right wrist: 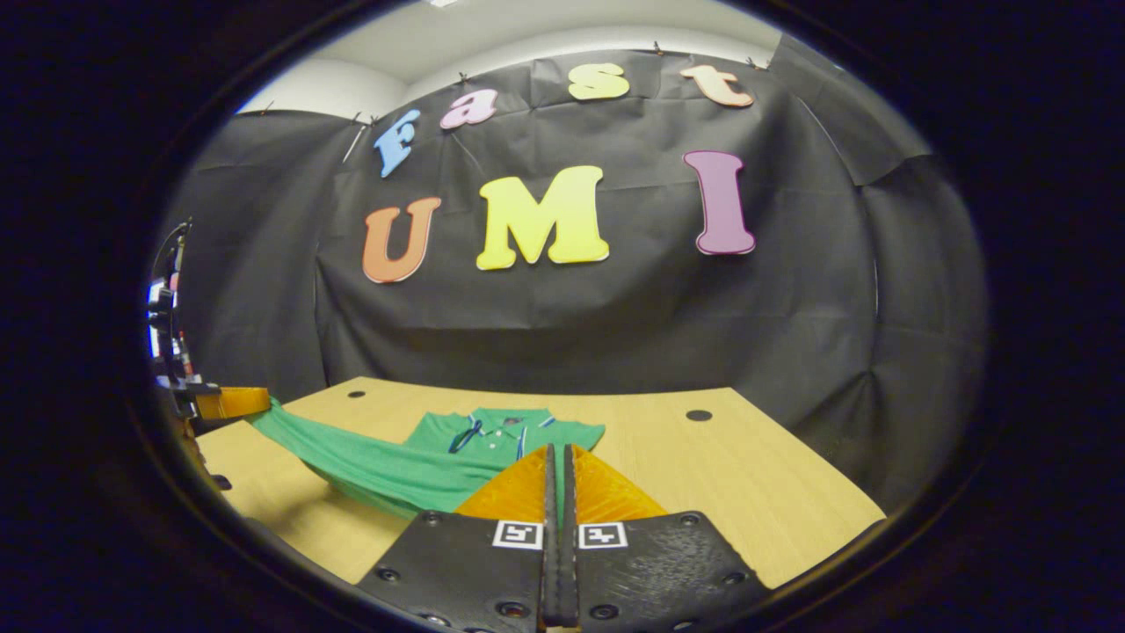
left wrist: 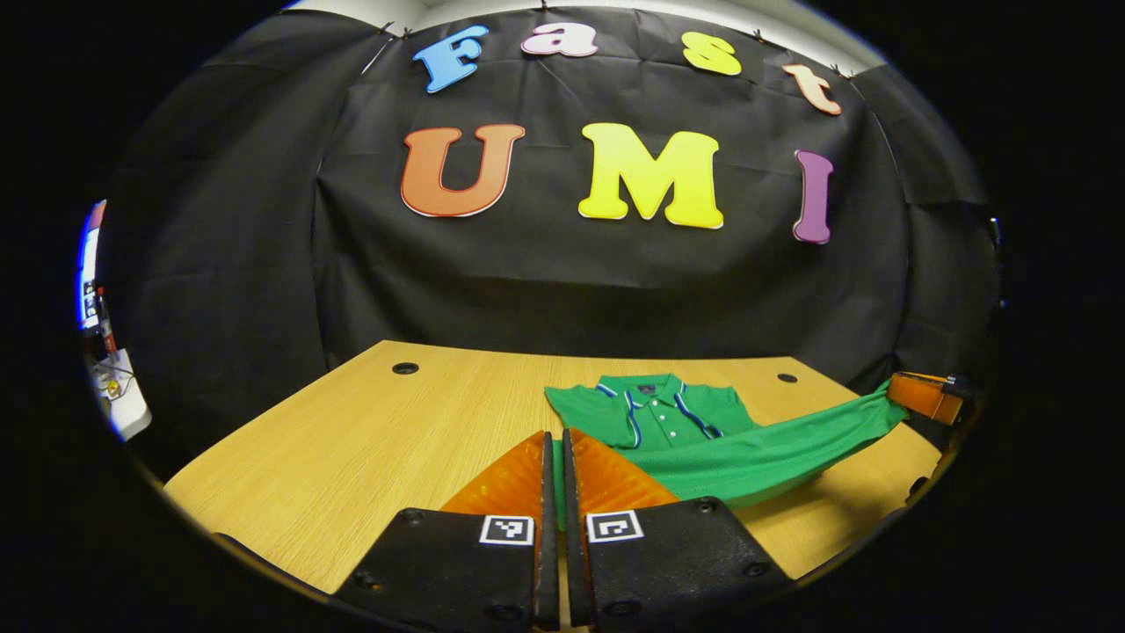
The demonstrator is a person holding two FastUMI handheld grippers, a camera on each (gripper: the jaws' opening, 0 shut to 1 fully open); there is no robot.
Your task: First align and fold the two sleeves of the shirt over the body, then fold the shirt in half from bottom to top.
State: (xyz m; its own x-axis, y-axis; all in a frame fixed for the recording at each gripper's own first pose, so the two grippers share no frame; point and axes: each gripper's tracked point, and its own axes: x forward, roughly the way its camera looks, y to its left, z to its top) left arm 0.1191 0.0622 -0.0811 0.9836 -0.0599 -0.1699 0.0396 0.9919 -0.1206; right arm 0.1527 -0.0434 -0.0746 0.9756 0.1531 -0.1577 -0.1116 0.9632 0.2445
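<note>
While its collar end lies flat on the desk [left wrist: 352, 440], the green shirt [left wrist: 747, 453] has its bottom hem lifted and stretched between both claws.

In the left gripper view, the left claw [left wrist: 555, 466] is clamped on one hem corner, green cloth showing between its fingers. In the right gripper view, the right claw [right wrist: 559, 475] pinches the other corner the same way. The hem sags slightly mid-air above the wooden desk.
</note>
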